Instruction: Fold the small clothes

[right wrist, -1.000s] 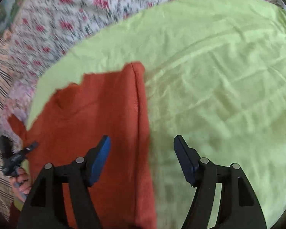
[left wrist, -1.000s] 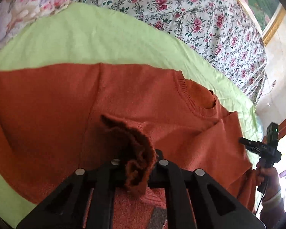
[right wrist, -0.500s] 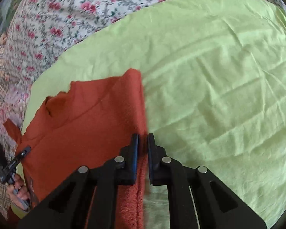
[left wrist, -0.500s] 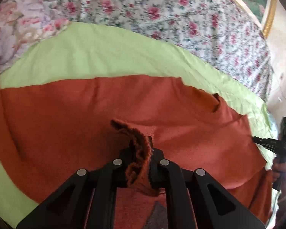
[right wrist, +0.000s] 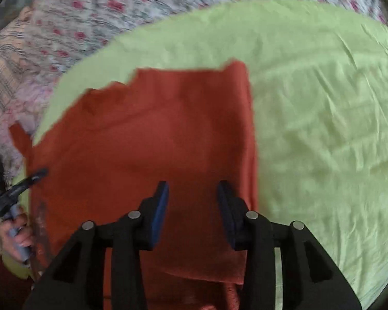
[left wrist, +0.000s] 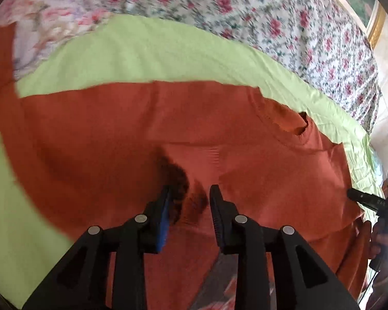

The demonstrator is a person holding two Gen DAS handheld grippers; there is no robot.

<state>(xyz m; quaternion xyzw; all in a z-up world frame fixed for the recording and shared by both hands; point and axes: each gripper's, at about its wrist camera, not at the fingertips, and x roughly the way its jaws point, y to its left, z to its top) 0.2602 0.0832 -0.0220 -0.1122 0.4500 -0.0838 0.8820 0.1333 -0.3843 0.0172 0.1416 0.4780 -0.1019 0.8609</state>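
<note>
Rust-orange sweater (left wrist: 245,134) lies spread flat on the lime-green sheet (right wrist: 323,103) over the floral bed cover (left wrist: 284,20). Left hand-held gripper (left wrist: 189,193) is parted over a rumpled cuff (left wrist: 178,180); right hand-held gripper (right wrist: 192,190) gapes above the sweater's edge.

Two close wrist views along the jaws, downward, both over the orange sweater (left wrist: 219,134).

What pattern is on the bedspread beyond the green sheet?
Bedspread: white with pink-red flowers, clearest in left wrist view.
</note>
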